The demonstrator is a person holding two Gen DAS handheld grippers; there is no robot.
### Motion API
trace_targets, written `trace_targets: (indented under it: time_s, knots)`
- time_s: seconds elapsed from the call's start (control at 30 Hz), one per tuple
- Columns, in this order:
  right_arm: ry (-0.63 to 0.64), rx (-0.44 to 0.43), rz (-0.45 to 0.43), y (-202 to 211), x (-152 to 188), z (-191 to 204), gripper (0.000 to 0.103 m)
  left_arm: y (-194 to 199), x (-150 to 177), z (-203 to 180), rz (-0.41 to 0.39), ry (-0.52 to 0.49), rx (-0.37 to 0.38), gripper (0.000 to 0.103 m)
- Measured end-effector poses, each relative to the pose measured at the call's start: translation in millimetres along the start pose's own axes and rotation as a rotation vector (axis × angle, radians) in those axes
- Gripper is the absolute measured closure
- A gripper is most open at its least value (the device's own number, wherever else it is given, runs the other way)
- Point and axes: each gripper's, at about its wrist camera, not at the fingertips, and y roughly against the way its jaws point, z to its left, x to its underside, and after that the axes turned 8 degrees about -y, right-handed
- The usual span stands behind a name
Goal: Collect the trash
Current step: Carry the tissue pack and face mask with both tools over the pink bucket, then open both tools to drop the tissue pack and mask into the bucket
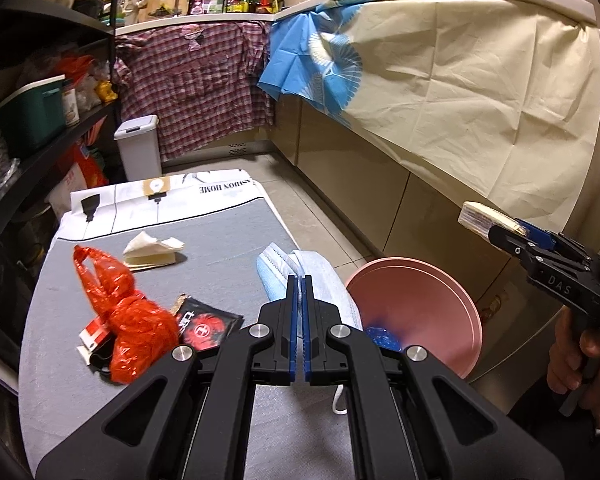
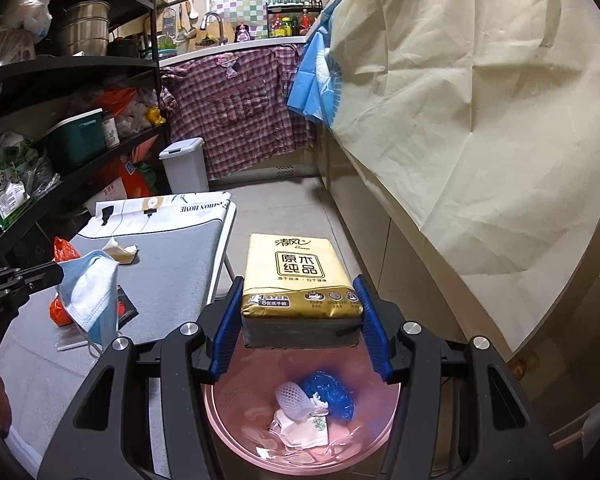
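Note:
My left gripper (image 1: 299, 280) is shut on a blue and white face mask (image 1: 320, 276) and holds it above the grey table's (image 1: 220, 240) right edge; the mask hangs from it in the right wrist view (image 2: 88, 292). My right gripper (image 2: 300, 304) is shut on a gold tissue pack (image 2: 298, 276) and holds it over the pink bin (image 2: 228, 432); the pack also shows in the left wrist view (image 1: 482, 216). The bin (image 1: 432, 296) holds a blue bag (image 2: 332, 394), white mesh and crumpled paper. On the table lie a red plastic bag (image 1: 128, 316), a crumpled tissue (image 1: 152, 250) and a black-red wrapper (image 1: 204, 326).
A white lidded bin (image 1: 138, 148) stands on the floor beyond the table. Black shelves (image 1: 40, 120) full of goods line the left. A counter draped in a cream cloth (image 1: 460, 80) runs along the right. A plaid shirt (image 1: 196, 84) hangs at the back.

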Motion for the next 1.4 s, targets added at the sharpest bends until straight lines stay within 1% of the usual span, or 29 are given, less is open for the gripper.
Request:
trace_targets:
  time_s: [0.17, 0.33, 0.67, 0.93, 1.1, 1.4]
  knots:
    - [0.012, 0.015, -0.006, -2, -2, 2, 0.049, -12, -4, -12, 0.008, 0.001, 0.016, 0.101]
    - [-0.017, 0.023, 0.002, -6, -5, -7, 0.049, -23, -10, -26, 0.009, -0.015, 0.03, 0.101]
    - [-0.044, 0.043, 0.018, -16, -5, -20, 0.049, -42, -15, -38, 0.021, -0.016, 0.052, 0.101]
    - [-0.072, 0.052, 0.032, -22, -6, -28, 0.049, -62, -21, -51, 0.031, -0.039, 0.08, 0.101]
    - [-0.069, 0.059, 0.054, -29, -4, -30, 0.049, -76, -22, -59, 0.044, -0.044, 0.101, 0.101]
    - [-0.085, 0.07, 0.085, -41, -5, -35, 0.049, -102, -14, -73, 0.09, -0.056, 0.13, 0.101]
